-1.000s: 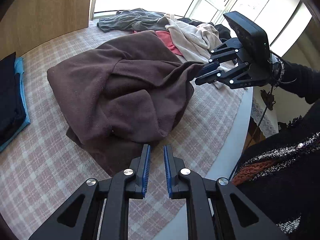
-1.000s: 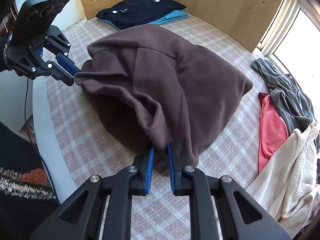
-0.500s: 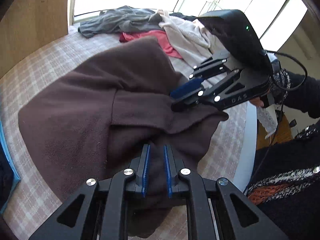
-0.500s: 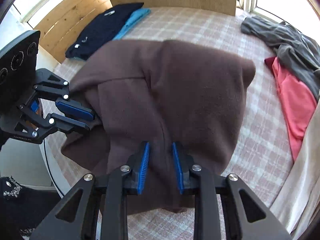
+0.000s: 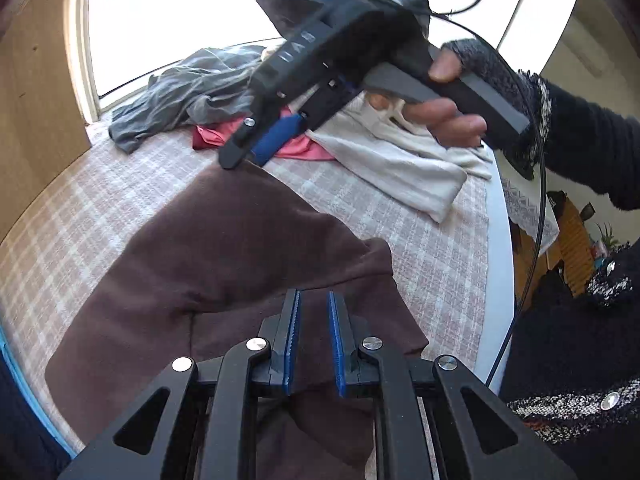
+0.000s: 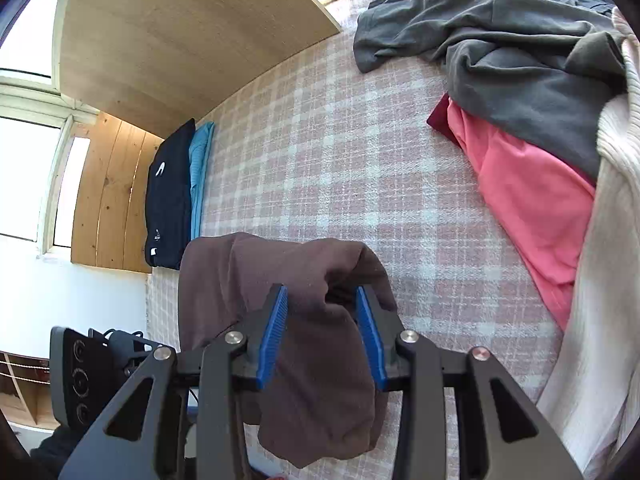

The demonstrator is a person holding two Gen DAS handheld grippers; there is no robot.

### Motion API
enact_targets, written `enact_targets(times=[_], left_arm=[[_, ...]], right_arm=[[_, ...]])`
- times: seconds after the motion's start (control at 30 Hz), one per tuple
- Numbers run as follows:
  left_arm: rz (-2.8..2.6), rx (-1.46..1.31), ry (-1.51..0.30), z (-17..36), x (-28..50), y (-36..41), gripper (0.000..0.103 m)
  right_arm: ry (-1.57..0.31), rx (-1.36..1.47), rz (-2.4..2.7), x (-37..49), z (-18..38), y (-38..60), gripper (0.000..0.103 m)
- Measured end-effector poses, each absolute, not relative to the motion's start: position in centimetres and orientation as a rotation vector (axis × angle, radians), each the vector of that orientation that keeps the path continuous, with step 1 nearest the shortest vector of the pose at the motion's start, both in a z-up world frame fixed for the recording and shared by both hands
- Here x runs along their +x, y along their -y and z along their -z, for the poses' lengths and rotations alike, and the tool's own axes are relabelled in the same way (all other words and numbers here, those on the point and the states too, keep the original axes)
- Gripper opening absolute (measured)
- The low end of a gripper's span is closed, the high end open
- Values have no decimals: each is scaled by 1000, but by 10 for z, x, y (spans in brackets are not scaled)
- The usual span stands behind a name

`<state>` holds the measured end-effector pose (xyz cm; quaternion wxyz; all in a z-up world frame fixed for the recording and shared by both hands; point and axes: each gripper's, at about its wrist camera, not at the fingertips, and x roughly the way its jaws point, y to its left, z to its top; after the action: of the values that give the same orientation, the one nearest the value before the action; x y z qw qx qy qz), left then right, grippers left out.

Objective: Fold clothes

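Observation:
A brown fleece garment (image 5: pixel 224 248) lies folded over on the checked tablecloth (image 6: pixel 340 160). My left gripper (image 5: pixel 314 300) holds a fold of its near edge between narrow jaws, with cloth hanging below the pads. At the garment's far corner my right gripper (image 5: pixel 248 152) points down, held by a person's hand (image 5: pixel 440 112). In the right wrist view my right gripper (image 6: pixel 322 296) is opening. A bunch of the brown garment (image 6: pixel 224 280) sits loose between its blue pads and drapes over the fingers. The left gripper's camera housing (image 6: pixel 76 376) shows at lower left.
A folded navy garment (image 6: pixel 168 200) on a blue one (image 6: pixel 200 176) lies by the wooden panel. A grey garment (image 6: pixel 520 40), a pink one (image 6: pixel 532 200) and a cream sweater (image 6: pixel 600 280) are heaped at the window side. The table's edge (image 5: pixel 500 280) runs beside the person.
Both grippers carried the brown garment's edge across the table, flattening the lump into a fold. The right gripper rolled round and its jaws spread from a tight pinch to a wide gap.

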<state>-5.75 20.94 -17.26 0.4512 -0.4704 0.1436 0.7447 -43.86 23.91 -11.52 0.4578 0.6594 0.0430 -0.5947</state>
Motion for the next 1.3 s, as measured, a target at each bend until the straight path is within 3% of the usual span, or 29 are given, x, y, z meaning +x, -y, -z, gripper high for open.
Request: enact_targets(times=[0.07,0.13,0.23,0.33,0.47,0.53,0.67,0.7,0.97,1.17,1.3], left_arm=[[-1778,-1189,-458,196,-50,-225,13],[-1795,-1162,-481,209,-43,-222,14],[-1800,-1222,-360,202,-49,-210,15],[-1856,-1215,-228,173,-52,-182,15],[-2020,-1191,-125,136,-67,-133,15],[-2033,-1244,-106,143,-79,-118,17],[-1977,-1377,-177,198,-75,-120,17],[-1991,-1364,-169,196,-73,-119,17],[-2170,-1250,58,144,-103,-57,18],[-2179,-1379,-92,197,-136,-61,21],[-2190,-1383,-63,189,-132,-55,18]], right_arm=[[-169,1590,1506,-439,118,-220,35],[-345,1519,1599,-436,125,-201,24],[-665,1440,1725,-434,149,-184,22],[-505,1422,1735,-443,122,-204,19],[-511,1236,1762,-414,69,-226,19],[-553,1225,1660,-388,73,-222,19],[-707,1290,1655,-380,134,-202,21],[-664,1316,1648,-390,143,-200,23],[-651,1228,1648,-362,84,-235,24],[-796,1212,1636,-321,128,-258,27],[-755,1246,1637,-327,120,-269,27]])
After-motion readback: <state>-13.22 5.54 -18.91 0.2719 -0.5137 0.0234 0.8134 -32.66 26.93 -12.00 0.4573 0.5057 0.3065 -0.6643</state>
